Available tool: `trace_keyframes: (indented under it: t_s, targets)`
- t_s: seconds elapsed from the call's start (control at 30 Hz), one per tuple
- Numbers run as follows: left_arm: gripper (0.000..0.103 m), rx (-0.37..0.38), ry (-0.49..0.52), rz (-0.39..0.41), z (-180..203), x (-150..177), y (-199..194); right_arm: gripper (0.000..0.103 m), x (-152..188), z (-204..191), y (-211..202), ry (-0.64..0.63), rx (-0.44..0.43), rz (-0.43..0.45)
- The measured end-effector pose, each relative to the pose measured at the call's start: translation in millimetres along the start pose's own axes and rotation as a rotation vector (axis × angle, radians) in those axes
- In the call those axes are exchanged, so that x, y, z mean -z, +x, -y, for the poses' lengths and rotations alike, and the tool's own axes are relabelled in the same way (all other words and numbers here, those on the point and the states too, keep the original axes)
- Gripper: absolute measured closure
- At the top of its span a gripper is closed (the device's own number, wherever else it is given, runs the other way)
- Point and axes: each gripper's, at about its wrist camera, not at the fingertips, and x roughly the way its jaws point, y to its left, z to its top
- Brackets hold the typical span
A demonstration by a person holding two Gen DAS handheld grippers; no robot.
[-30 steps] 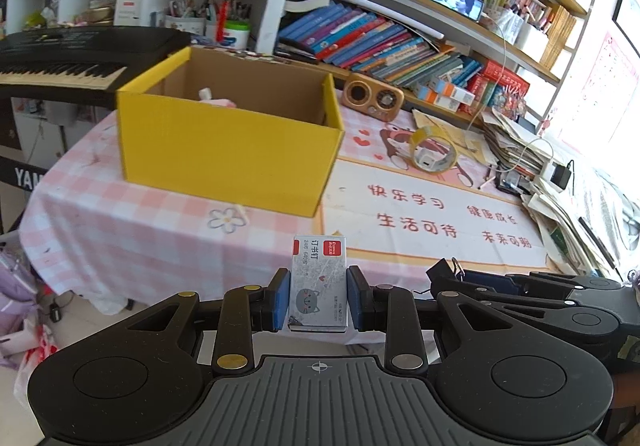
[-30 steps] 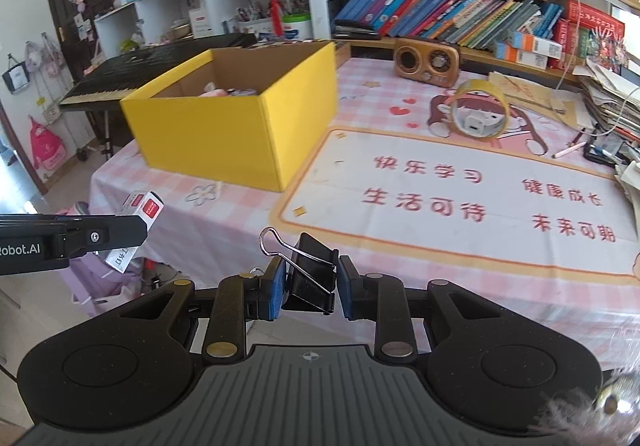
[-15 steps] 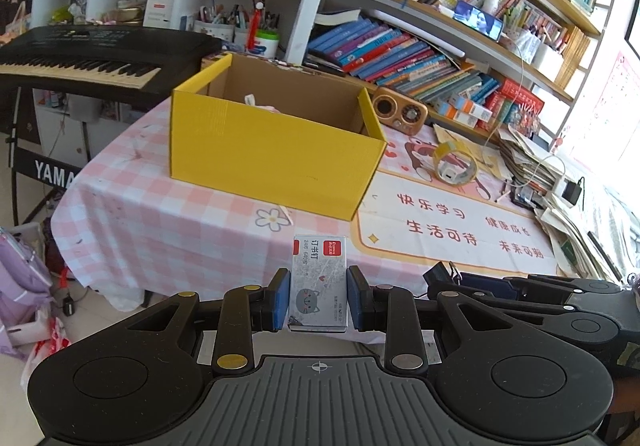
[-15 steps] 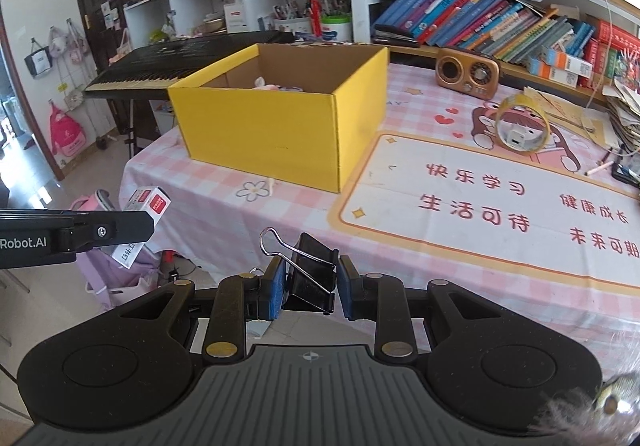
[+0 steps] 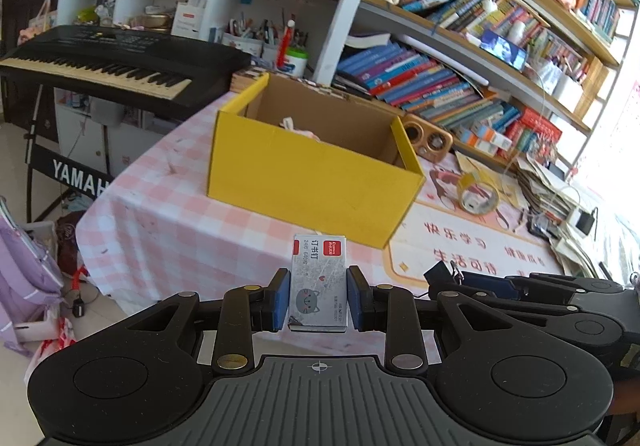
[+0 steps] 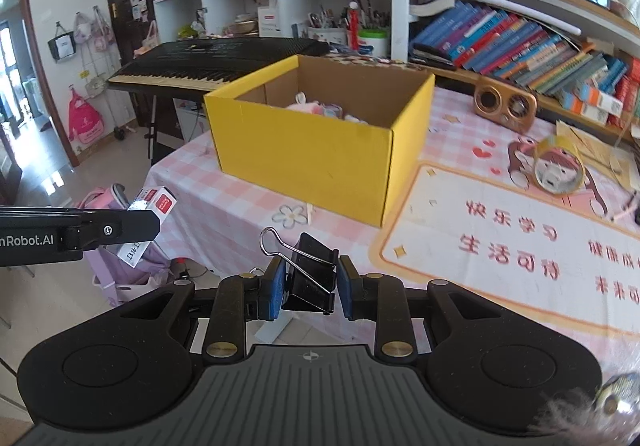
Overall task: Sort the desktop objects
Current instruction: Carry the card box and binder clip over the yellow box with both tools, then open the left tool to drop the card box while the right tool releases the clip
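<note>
Black plastic arms of my left gripper (image 5: 318, 300) end in blue rubber pads clamped on a small flat staple box (image 5: 319, 282), grey printed card with a cartoon cat face and a red label at its top. It is held upright in the air off the near edge of the table (image 5: 160, 217), which wears a pink-and-white checked cloth. Left of the table stands a black keyboard (image 5: 108, 63) on its stand. On the cloth, beyond the staple box, sits the yellow cardboard box (image 5: 304, 177), open-topped, brown inside, with something pale pink lying in it. Nothing stands between my held things and that box.

My right gripper (image 6: 311, 288) has its blue pads closed on a black metal binder clip (image 6: 310, 276), one silver wire handle sticking up to the left. To the right of the yellow box lie a cream mat (image 6: 520, 242) with red characters, a roll of clear tape (image 6: 558, 167) standing on edge, and a rounded wooden speaker (image 6: 504, 105) before crowded bookshelves (image 6: 520, 41).

The right wrist view shows the pink contents of the box more fully and the staple box from the side. The left wrist view shows only a corner of the clip.
</note>
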Motion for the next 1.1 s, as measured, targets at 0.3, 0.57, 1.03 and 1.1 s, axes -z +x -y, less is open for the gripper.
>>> trace_keyframes:
  t_s: [0.3,0.57,1.03,1.1]
  targets:
    - [0.075,-0.008,0.006,0.049,-1.9,-29.2,15.8,0.078,-41.1,14.0,18.3,-0.002,-0.017,0.066]
    - [0.075,-0.010,0.016,0.094,1.0,-73.3,46.5,0.078,-91.5,38.3,45.4,-0.015,-0.025,0.127]
    - [0.075,-0.007,0.092,0.067,30.6,-136.0,137.6,0.078,-179.2,90.0,112.4,-0.091,-0.014,0.191]
    - [0.075,-0.013,0.117,0.040,35.4,-140.0,154.0,0.077,-190.6,93.0,123.6,-0.106,-0.019,0.198]
